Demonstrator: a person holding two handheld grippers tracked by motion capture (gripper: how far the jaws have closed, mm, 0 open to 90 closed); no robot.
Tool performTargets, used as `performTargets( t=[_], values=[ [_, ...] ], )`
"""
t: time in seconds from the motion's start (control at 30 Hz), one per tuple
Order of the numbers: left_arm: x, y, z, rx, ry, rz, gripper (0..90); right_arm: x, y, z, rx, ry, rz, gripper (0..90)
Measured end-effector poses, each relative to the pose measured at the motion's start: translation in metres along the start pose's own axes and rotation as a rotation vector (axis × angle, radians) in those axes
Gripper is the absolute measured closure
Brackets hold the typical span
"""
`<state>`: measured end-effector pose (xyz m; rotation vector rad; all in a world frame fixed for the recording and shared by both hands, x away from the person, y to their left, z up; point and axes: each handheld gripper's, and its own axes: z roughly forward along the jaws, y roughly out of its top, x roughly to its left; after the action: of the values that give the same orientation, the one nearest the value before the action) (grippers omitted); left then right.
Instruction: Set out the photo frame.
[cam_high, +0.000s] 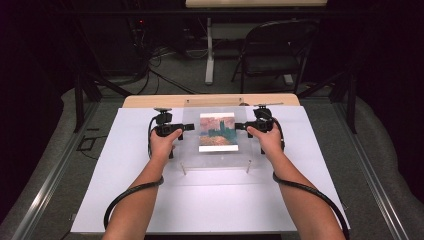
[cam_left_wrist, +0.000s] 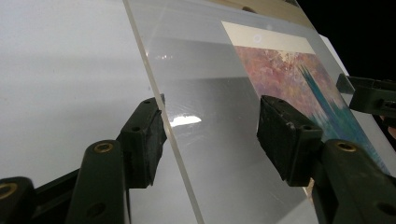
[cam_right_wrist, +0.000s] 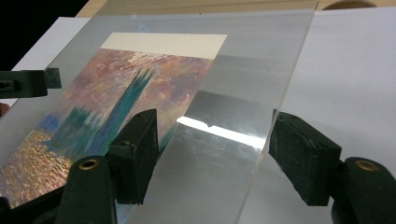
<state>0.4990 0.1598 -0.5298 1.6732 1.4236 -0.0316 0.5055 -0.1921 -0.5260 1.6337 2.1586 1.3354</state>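
At mid-table, my left gripper (cam_high: 180, 128) and right gripper (cam_high: 242, 126) straddled the clear acrylic sheet (cam_high: 190, 150), jaws apart. Risk: uneven closing could've skewed it off the print (cam_high: 218, 131).

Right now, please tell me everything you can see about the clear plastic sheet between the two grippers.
The clear sheet is a rectangular pane, acrylic by its look, glossy with faint scratches. It lies over a painted print with a cream strip at its top. It sits mid-table on the white board. The left gripper and right gripper straddle its side edges with jaws open. In the left gripper view one pad seems to meet the edge.
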Motion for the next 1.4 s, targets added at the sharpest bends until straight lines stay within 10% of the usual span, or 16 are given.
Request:
performTargets(
  t=[1.4],
  values=[
    [-0.047,-0.005,-0.058,-0.084,0.040,0.137,51.2,0.050,0.000,-0.061,-0.103,-0.093,-0.186,38.7]
  ],
)
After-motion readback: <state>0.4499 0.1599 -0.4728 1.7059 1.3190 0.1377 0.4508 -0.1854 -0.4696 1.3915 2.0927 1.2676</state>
